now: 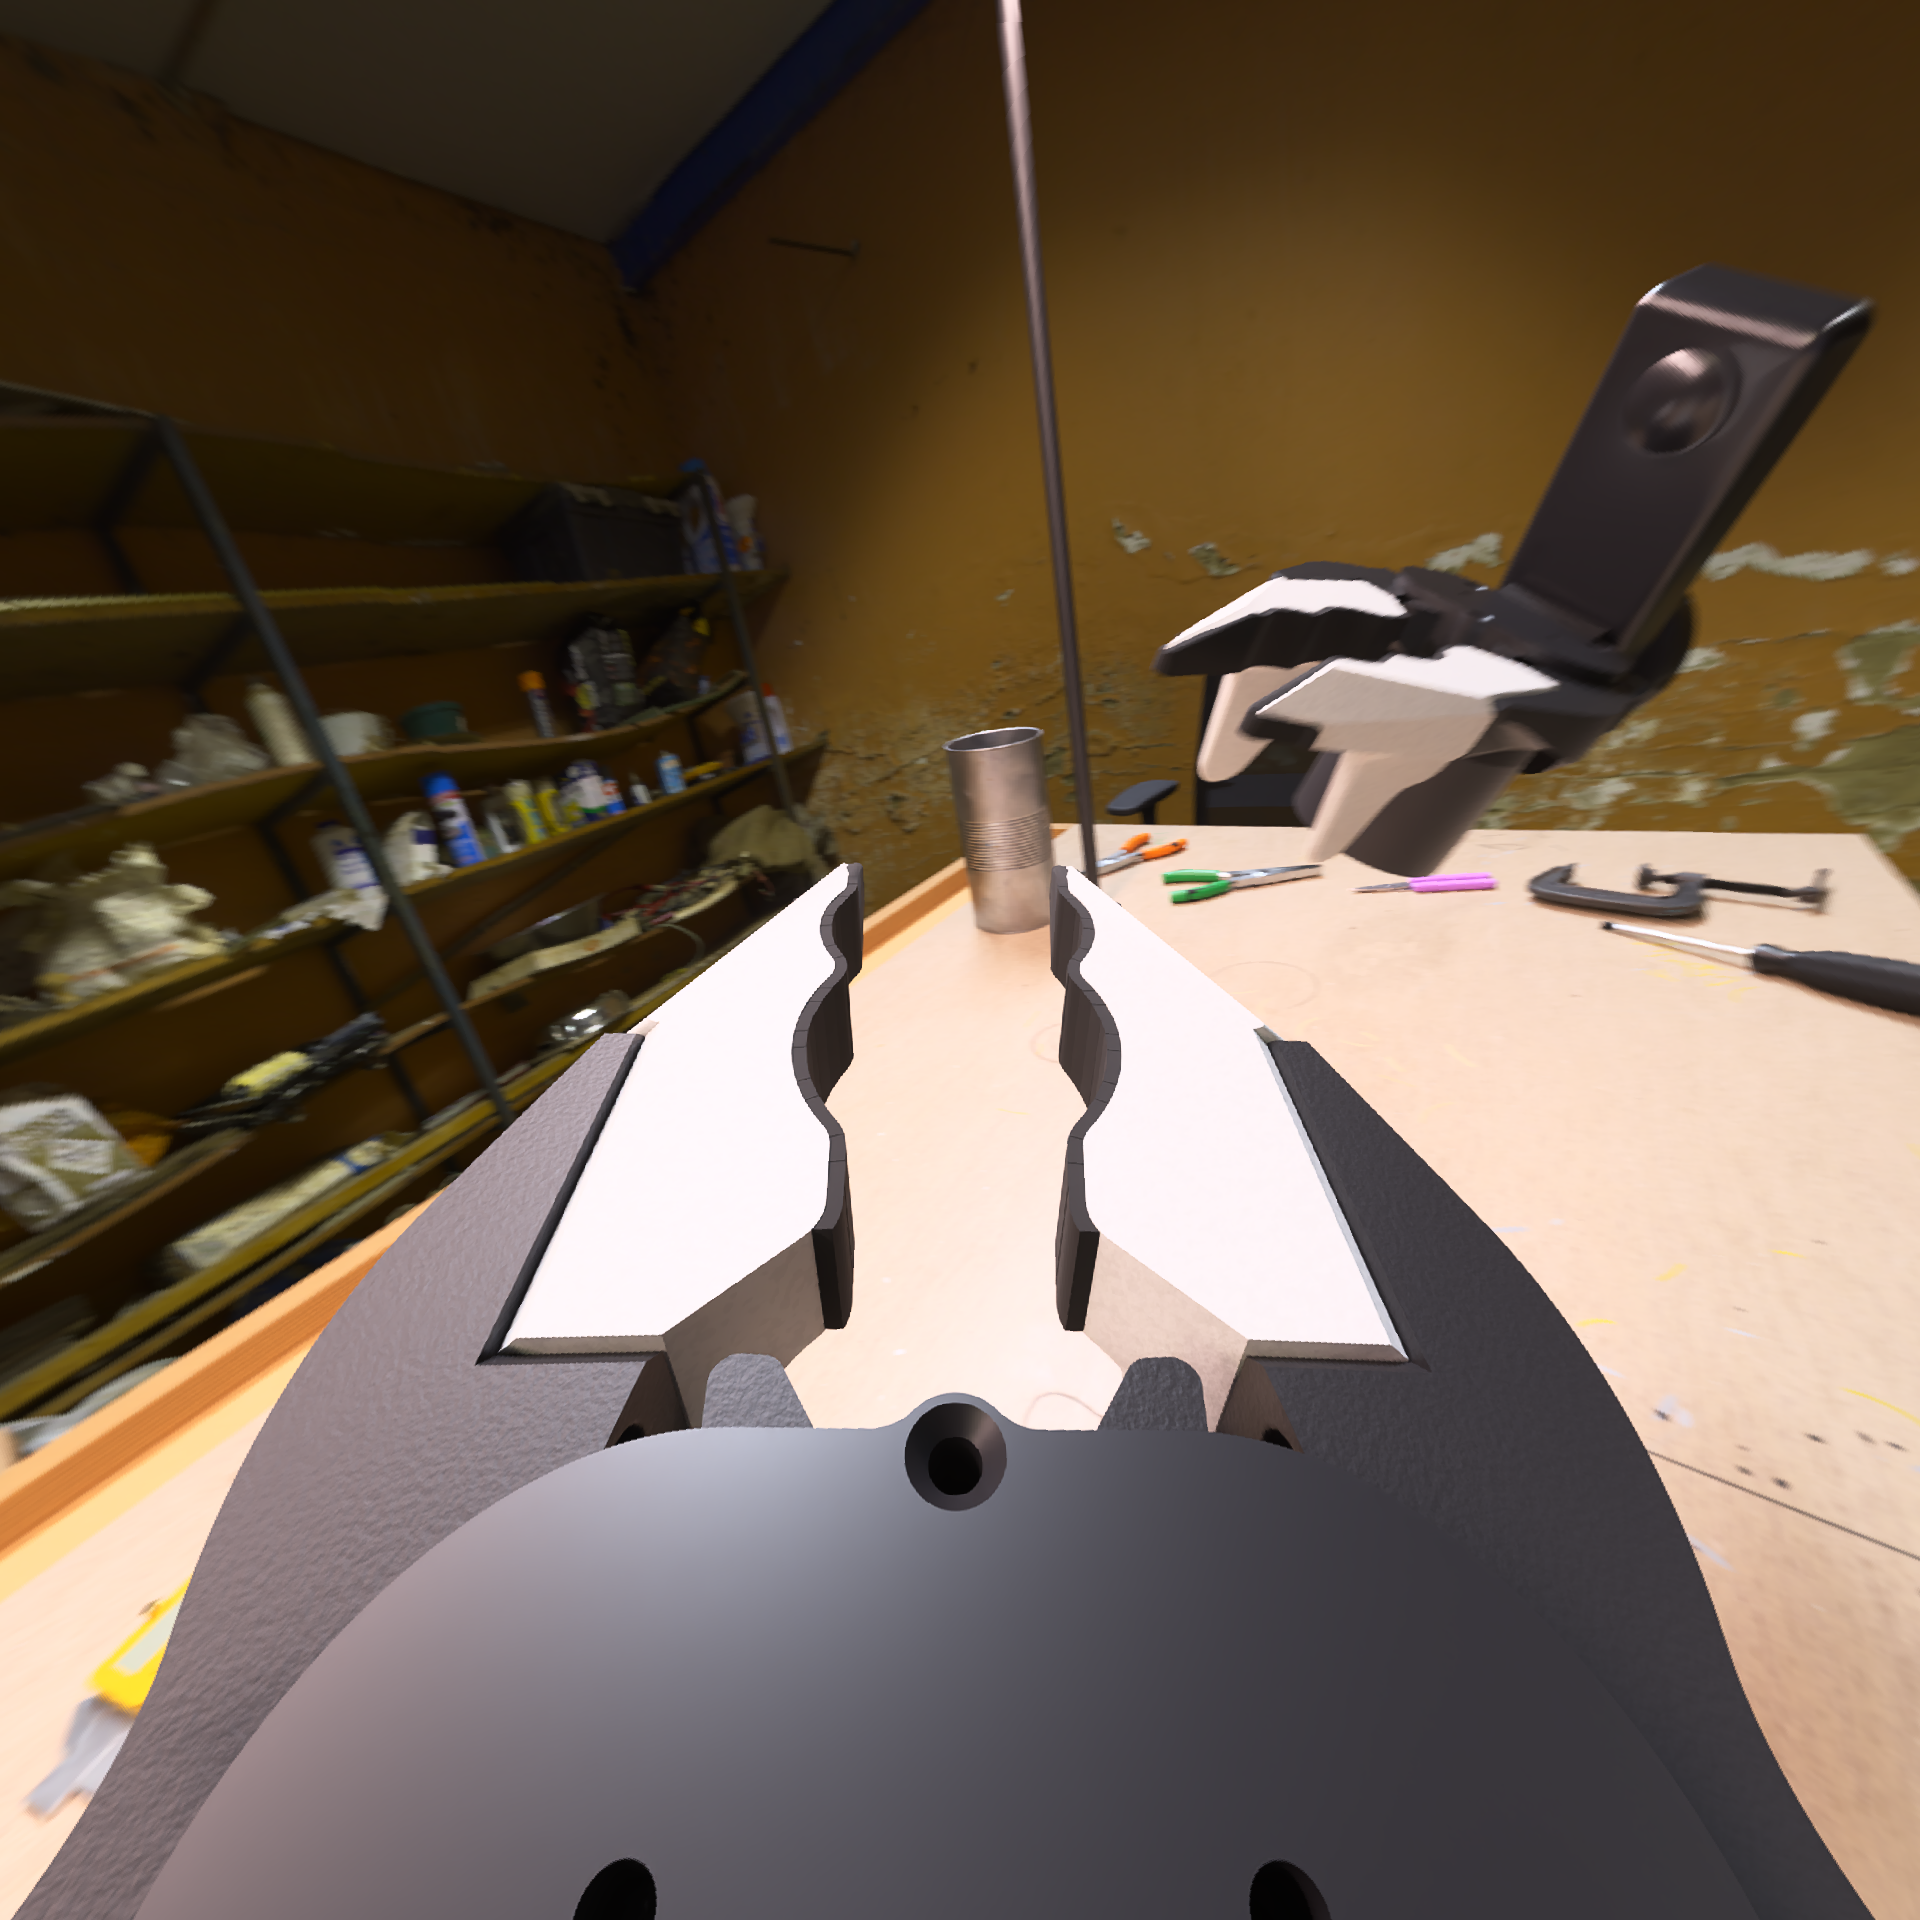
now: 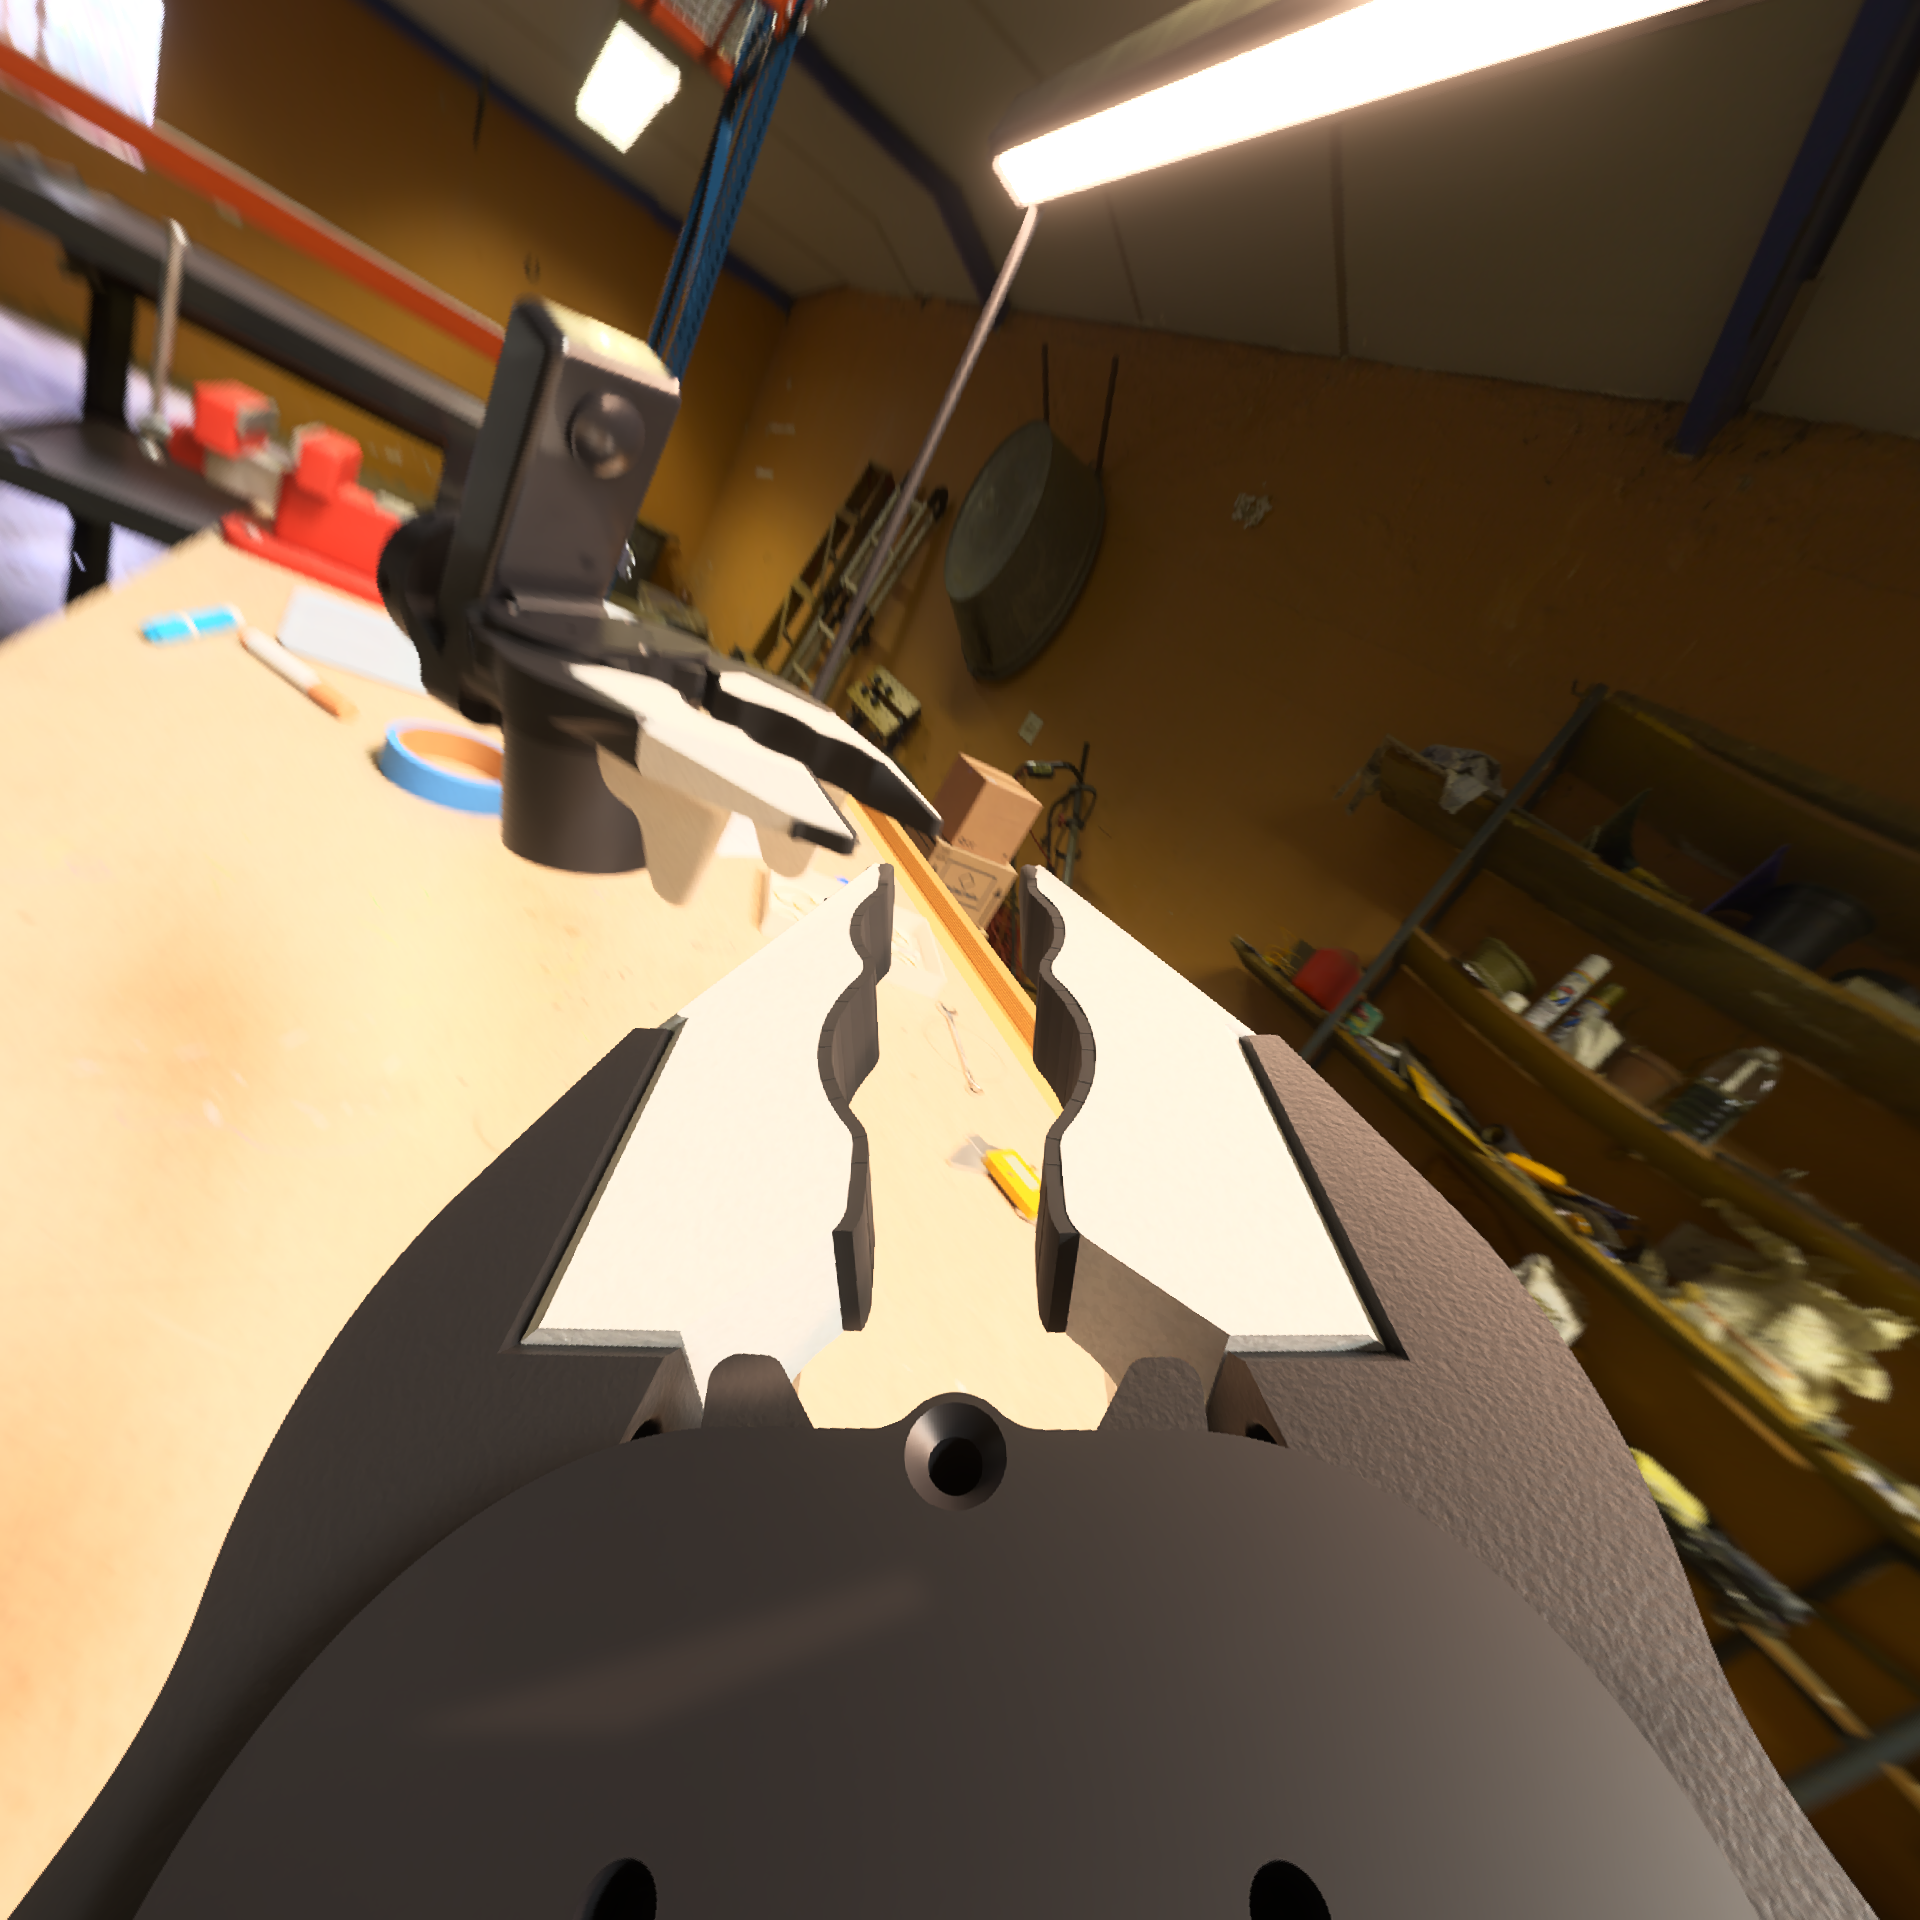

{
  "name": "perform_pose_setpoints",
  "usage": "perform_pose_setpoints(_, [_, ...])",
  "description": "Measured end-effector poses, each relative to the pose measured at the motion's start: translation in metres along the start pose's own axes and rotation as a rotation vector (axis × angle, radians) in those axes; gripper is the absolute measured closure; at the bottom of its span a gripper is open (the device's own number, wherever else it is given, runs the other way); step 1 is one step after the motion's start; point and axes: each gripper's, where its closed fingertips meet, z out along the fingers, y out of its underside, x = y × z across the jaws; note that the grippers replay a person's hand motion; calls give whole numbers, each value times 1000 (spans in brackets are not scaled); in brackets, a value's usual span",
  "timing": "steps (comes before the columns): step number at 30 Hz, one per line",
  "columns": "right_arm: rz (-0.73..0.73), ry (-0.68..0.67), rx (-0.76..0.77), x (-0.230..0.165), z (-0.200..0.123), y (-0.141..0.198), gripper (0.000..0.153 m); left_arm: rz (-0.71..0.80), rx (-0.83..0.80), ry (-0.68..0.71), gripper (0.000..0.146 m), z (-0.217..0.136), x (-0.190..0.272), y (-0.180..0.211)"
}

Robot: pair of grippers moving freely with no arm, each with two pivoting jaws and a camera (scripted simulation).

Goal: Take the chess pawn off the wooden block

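Neither the chess pawn nor the wooden block shows in either view. My left gripper (image 1: 956,894) is open and empty, held above the light wooden table (image 1: 1351,1195) and pointing at a metal cylinder (image 1: 997,831). My right gripper (image 2: 956,883) is open and empty, pointing along the table's orange edge (image 2: 966,935). Each gripper shows in the other's view, hovering above the table with its jaws apart: the right one in the left wrist view (image 1: 1205,707), the left one in the right wrist view (image 2: 883,821).
Green pliers (image 1: 1216,883), a purple tool (image 1: 1444,884), a C-clamp (image 1: 1662,891) and a screwdriver (image 1: 1818,977) lie at the far side. A thin pole (image 1: 1049,468) rises behind the cylinder. A blue tape roll (image 2: 442,764), a yellow knife (image 2: 1013,1169) and a red vise (image 2: 301,488) show. Cluttered shelves (image 1: 364,779) stand beside the table.
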Motion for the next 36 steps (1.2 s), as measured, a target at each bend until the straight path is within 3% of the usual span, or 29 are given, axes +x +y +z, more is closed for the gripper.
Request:
perform_pose_setpoints(5, [-243, 40, -143, 9, 4, 38, 122, -97, -39, 112, 110, 7, 14, 7])
perform_pose_setpoints(9, [-358, 74, -141, 4, 9, 48, 121, -154, -62, 150, 110, 13, 19, 12])
perform_pose_setpoints(12, [-215, 14, -214, 6, 6, 56, 122, -157, -62, 127, 110, 10, 12, 14])
perform_pose_setpoints(15, [21, -126, -242, 3, -9, 57, 120, -164, -39, 103, 110, 2, 4, 9])
perform_pose_setpoints(19, [378, -258, -368, -10, -29, 64, 90, -154, -23, 67, 110, -9, -6, 3])
perform_pose_setpoints(21, [434, -224, -453, -20, -32, 78, 84, -165, -11, 64, 110, -12, -9, 2])
perform_pose_setpoints(26, [407, -47, -853, -53, -51, 164, 77, -173, 4, 77, 110, -13, -11, 1])
perform_pose_setpoints(29, [507, -43, -965, -68, -60, 188, 87, -175, -3, 74, 110, -12, -11, 3])
perform_pose_setpoints(33, [560, -16, -873, -74, -72, 182, 106, -165, -18, 56, 110, -16, -15, 6])
perform_pose_setpoints(36, [561, -12, -829, -76, -79, 178, 133, -177, -10, 64, 110, -18, -18, 6])
